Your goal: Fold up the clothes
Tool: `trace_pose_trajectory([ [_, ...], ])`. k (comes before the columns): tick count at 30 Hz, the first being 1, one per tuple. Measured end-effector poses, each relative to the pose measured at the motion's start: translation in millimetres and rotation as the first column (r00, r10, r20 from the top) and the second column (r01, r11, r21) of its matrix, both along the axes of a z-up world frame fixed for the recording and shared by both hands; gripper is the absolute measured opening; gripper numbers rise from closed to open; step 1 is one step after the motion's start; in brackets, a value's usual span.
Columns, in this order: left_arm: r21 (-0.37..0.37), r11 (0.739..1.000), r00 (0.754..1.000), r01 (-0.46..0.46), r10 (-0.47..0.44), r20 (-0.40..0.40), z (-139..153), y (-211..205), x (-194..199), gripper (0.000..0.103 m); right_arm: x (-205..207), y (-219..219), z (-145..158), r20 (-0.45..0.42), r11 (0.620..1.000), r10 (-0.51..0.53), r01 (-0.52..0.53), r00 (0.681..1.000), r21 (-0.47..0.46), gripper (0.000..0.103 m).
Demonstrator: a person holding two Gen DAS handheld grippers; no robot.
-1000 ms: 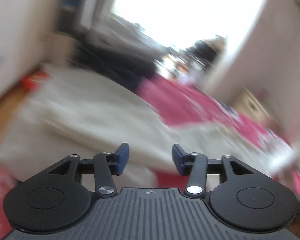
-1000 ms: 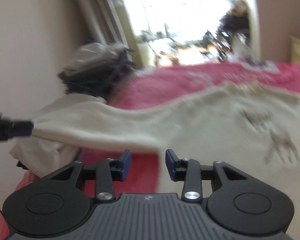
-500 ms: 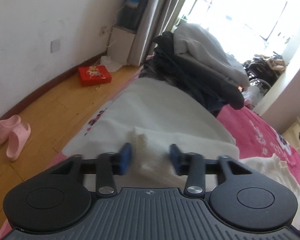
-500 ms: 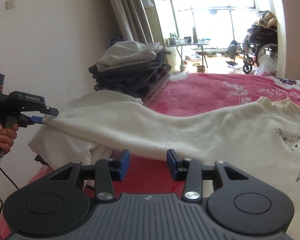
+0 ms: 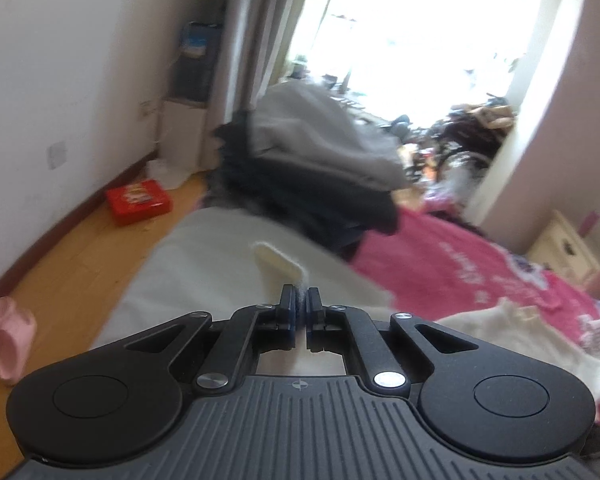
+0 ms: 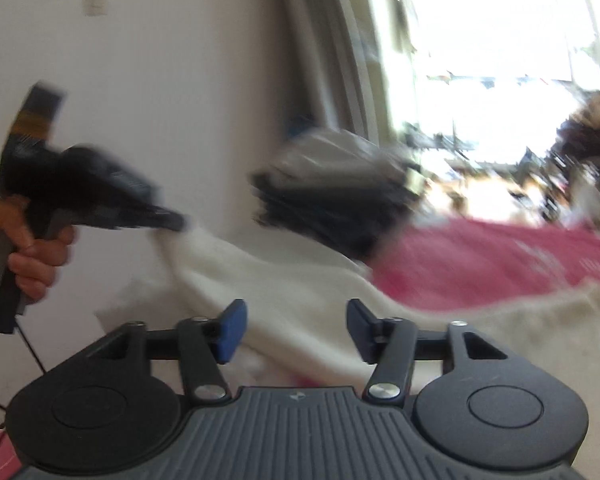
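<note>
Both wrist views look low across the pink bed (image 5: 440, 264), sharing the clothes pile (image 6: 340, 200).

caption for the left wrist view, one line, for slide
Left gripper shut on the cuff of a cream knit sweater sleeve, lifted over the pink bedspread.

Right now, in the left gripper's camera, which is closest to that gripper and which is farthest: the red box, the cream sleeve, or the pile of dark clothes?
1. Cream sleeve, pinched in the left gripper.
2. Pile of dark clothes, ahead on the bed.
3. Red box, on the floor at left, seemingly farthest, though close to the pile.
</note>
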State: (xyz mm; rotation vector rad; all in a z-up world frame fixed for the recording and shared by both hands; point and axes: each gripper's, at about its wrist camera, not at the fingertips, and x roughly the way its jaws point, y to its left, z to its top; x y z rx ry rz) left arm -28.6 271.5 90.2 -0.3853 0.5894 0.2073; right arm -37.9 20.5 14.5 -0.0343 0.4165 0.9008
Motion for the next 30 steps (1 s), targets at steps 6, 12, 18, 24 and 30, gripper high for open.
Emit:
trace_pose_trajectory([
  [6,-0.064,0.992,0.994,0.108,-0.108,0.012,21,-24,20,0.002,-5,48,4,0.201,0.996,0.088,-0.085,0.976,-0.024,0.074],
  [12,-0.128,0.972,0.980,0.199,-0.196,0.037,35,-40,33,0.002,3,70,11,0.350,0.997,0.030,-0.002,0.936,-0.080,0.055],
  [18,-0.150,0.950,0.961,0.274,-0.267,0.065,43,-67,49,0.002,21,39,13,0.283,0.988,-0.138,0.154,0.949,-0.033,0.012],
  [24,-0.177,0.904,0.920,0.388,-0.367,0.139,54,-109,70,0.002,33,-12,25,0.284,0.963,-0.265,0.267,0.921,0.031,0.009],
  [30,-0.212,0.773,0.792,0.598,-0.530,0.304,64,-173,100,0.039,60,-116,56,0.278,0.910,-0.413,0.401,0.867,0.103,0.009],
])
